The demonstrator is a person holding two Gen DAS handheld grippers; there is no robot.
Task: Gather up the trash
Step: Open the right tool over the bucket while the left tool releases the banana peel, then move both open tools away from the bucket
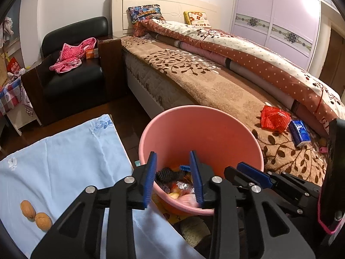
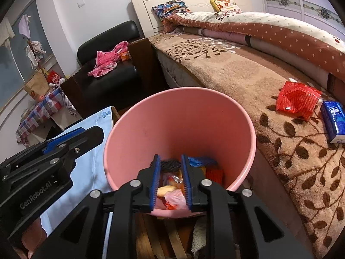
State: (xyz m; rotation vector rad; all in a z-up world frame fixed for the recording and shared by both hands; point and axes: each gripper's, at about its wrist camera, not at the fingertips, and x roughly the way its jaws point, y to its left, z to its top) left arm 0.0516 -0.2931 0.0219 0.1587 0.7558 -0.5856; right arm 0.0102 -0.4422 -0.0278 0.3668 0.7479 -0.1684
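A pink bin (image 1: 202, 133) stands on the floor beside the bed and also shows in the right wrist view (image 2: 179, 120). Inside lie several wrappers, a black mesh piece (image 2: 170, 165) and a blue scrap (image 2: 201, 160). My left gripper (image 1: 173, 164) is open and empty over the bin's near rim. My right gripper (image 2: 170, 168) is open and empty over the bin's mouth, just right of the left one. A red crumpled wrapper (image 1: 275, 118) lies on the bed cover, also in the right wrist view (image 2: 297, 100). A blue tissue pack (image 1: 299, 132) lies beside it, also in the right wrist view (image 2: 334, 120).
Two walnuts (image 1: 35, 214) lie on a light blue cloth (image 1: 71, 164) left of the bin. A black armchair (image 1: 73, 69) with pink clothes and an orange box stands by the headboard. The bed (image 1: 215, 82) with a rolled quilt fills the right side.
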